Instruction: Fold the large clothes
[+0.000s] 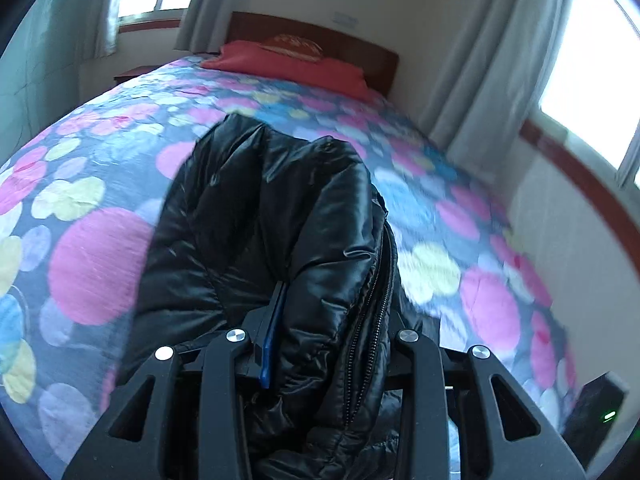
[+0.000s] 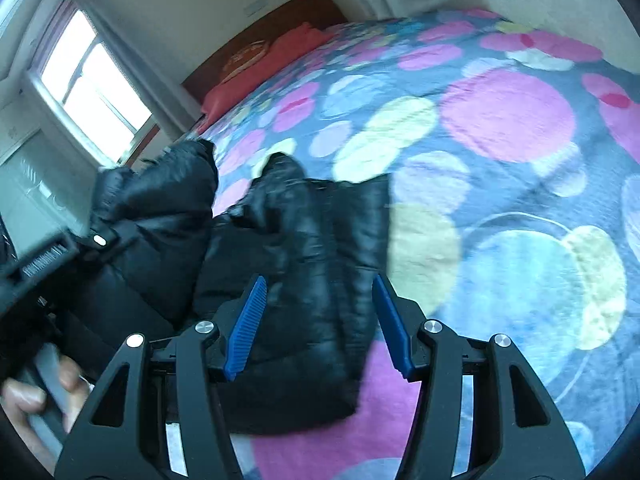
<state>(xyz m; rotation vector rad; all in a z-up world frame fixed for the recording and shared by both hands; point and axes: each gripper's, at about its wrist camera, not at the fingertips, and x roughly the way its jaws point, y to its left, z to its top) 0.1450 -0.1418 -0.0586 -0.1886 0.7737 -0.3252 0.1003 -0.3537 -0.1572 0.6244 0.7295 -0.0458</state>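
**Left clamps the jacket, right hangs open above it**

Here on the left wrist view the left gripper (image 1: 332, 320) is clamped on a bunched fold of the black puffer jacket (image 1: 272, 216) — zipper (image 1: 372, 300) running right between the fingers, only one blue pad (image 1: 272, 340) peeking out beside the fabric. The jacket rises in a lifted hump over the dotted bedspread (image 1: 92, 208), with a red pillow (image 1: 288, 64) and wooden headboard (image 1: 320, 40) far behind.

Switch to the right wrist view and you get what the left one hides: the right gripper (image 2: 320, 320) has its jaws spread apart, both blue pads (image 2: 246, 328) bare, hovering over the jacket's flat part lying on the bedspread. At the left edge — blurred — the other gripper's body and a hand (image 2: 36, 400) gripping its handle, jacket fabric gathered up there. A window (image 2: 88, 80) glows behind.
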